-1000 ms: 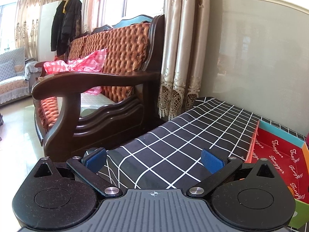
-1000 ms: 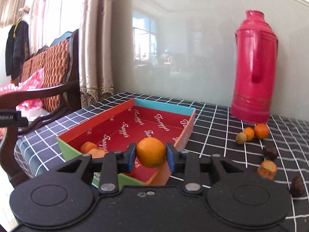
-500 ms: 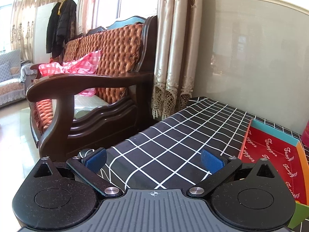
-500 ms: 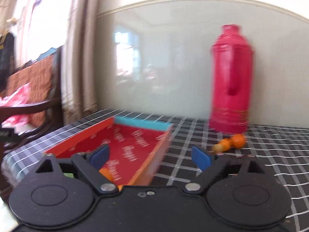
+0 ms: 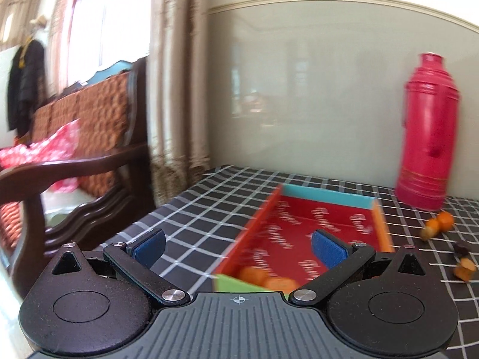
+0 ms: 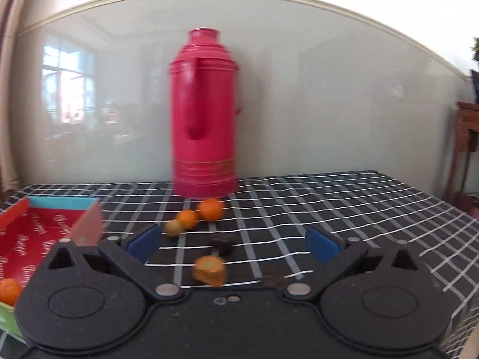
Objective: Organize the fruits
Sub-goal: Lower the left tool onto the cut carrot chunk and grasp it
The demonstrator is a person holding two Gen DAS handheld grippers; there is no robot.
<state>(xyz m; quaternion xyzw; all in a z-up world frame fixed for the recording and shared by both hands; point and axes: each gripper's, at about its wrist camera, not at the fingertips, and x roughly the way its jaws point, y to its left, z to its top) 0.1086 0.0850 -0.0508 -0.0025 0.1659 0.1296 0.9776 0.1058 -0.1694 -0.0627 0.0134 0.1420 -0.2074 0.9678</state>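
Right gripper (image 6: 232,243): jaws just opened wide, nothing held, aimed at loose round orange fruits (image 6: 211,209) beside red thermos (image 6: 203,113); left gripper (image 5: 238,243) spread, empty; red cardboard tray (image 5: 329,199) holds sorted fruit

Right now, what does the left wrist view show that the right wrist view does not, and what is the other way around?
Only the left wrist view shows the wooden armchair, the curtain and the coat hanging by the window.

Only the right wrist view shows the wooden furniture at the far right.

Both show the red box, the pink thermos and the loose oranges on the checked tablecloth.
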